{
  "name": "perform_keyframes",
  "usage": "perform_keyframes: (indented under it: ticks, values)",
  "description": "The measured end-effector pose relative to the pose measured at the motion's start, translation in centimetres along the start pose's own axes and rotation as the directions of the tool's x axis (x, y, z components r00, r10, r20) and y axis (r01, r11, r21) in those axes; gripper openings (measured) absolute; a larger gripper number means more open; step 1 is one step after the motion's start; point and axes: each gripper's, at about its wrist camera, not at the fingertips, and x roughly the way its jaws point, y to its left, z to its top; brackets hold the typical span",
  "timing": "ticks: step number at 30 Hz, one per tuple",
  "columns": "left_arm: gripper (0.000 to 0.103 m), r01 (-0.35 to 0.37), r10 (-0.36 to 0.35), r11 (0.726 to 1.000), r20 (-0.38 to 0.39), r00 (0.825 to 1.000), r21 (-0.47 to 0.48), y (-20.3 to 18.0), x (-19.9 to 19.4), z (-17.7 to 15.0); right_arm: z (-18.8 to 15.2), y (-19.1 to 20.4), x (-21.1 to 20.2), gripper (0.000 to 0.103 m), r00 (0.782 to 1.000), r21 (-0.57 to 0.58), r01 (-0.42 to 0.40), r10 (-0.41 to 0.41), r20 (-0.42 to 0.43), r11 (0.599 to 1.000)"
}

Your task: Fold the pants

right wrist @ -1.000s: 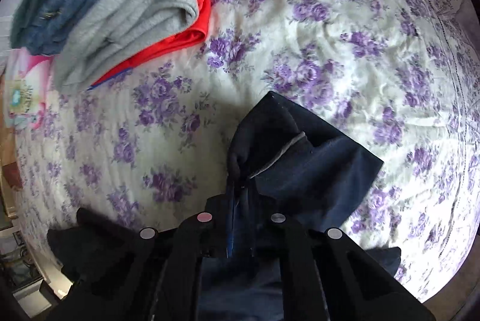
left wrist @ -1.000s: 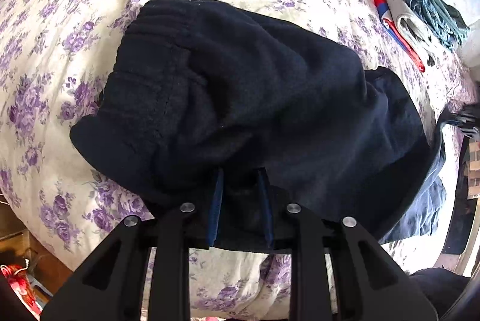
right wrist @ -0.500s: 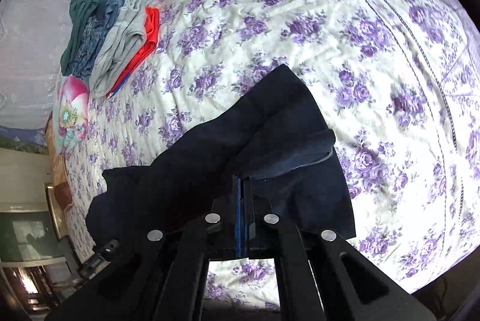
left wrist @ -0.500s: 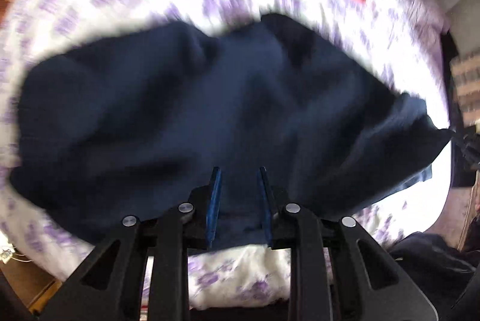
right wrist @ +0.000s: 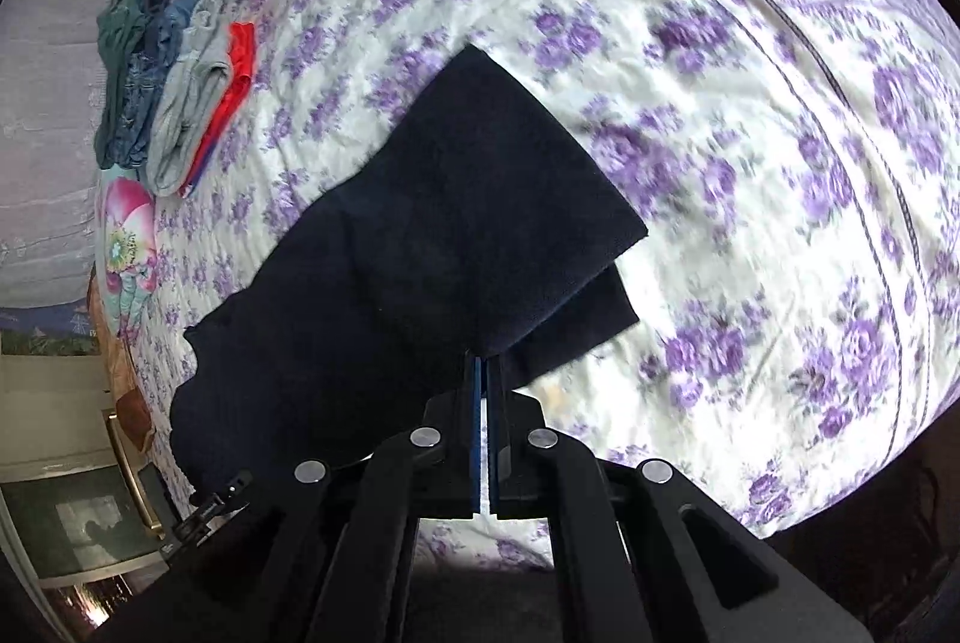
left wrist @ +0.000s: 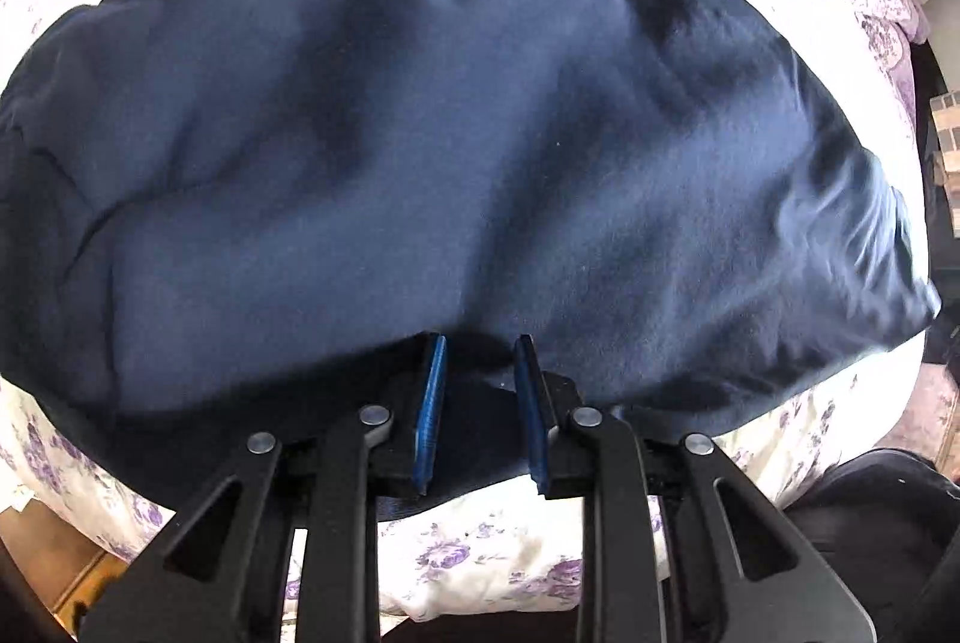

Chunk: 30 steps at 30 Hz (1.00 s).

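**Navy pants lifted over the flowered bed**

We see the dark navy pants [left wrist: 456,150] spread wide in the left wrist view, held above the bedspread [left wrist: 480,559], which is white with purple flowers. In the right wrist view the same pants [right wrist: 432,235] hang as a folded dark panel with a squared corner, stretching back toward the left side of the bed.

Our left gripper [left wrist: 480,361] has its jaws parted, blue pads apart, with the near edge of the cloth lying between them; we cannot tell whether the pads press it. Our right gripper [right wrist: 482,373] has its jaws closed tight on an edge of the pants, the blue pads nearly meeting.

Farther out on the bedspread [right wrist: 750,132], well apart from the pants, lies a stack of folded clothes [right wrist: 174,90]: green, denim blue, grey and red-orange. Just beside it sits a pink flowered pillow [right wrist: 129,235]. We find no containers and no readable writing.
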Motion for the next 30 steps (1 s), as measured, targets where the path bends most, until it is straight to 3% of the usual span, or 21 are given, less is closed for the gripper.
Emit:
perform_keyframes:
  ticks: [4,7,10,13,16,17,22,25,28,30]
  values:
    - [0.023,-0.054,0.056,0.997,-0.024,0.998,0.053,-1.2,0.4,0.8,0.1,-2.4,4.4,0.002,0.999,0.028,0.030,-0.029,-0.013,0.999]
    - [0.023,-0.081,0.084,0.992,-0.031,0.996,0.092,-2.2,0.5,1.4,0.3,-2.2,5.1,0.004,0.998,0.010,0.043,-0.042,-0.055,0.999]
    - [0.023,-0.041,0.042,0.997,-0.022,0.999,0.061,-1.6,0.4,1.6,-0.1,0.0,4.3,0.029,0.982,-0.104,0.103,-0.117,-0.148,0.989]
    - [0.024,0.005,-0.005,1.000,0.003,1.000,0.029,0.0,0.2,1.1,-1.1,6.0,2.4,0.030,0.976,-0.323,0.041,-0.107,-0.191,0.946]
    - [0.025,0.033,-0.033,0.999,0.030,0.999,0.005,0.9,0.0,0.7,-1.6,14.3,1.8,0.049,0.983,-0.527,-0.084,-0.018,-0.185,0.846]
    - [0.026,0.038,-0.038,0.999,0.038,0.999,-0.001,1.2,-0.1,0.5,-1.7,16.9,2.1,0.050,0.982,-0.581,-0.118,0.009,-0.187,0.805]
    - [0.033,0.044,-0.044,0.999,0.069,0.997,0.003,1.1,-0.3,-0.8,-2.8,33.2,8.7,0.050,0.959,-0.817,-0.271,0.069,-0.274,0.509]
    - [0.040,0.034,-0.036,0.999,0.084,0.996,0.022,1.0,-0.6,-1.8,-4.1,41.6,13.9,0.050,0.948,-0.884,-0.302,0.010,-0.319,0.357]
    - [0.045,0.023,-0.026,0.999,0.094,0.995,0.035,-0.2,-0.7,-2.2,-5.1,46.0,18.7,0.049,0.940,-0.921,-0.296,-0.096,-0.328,0.255]
    - [0.046,0.022,-0.025,0.999,0.099,0.995,0.036,-1.3,-0.7,-1.3,-5.3,47.6,20.9,0.048,0.938,-0.939,-0.274,-0.158,-0.308,0.209]
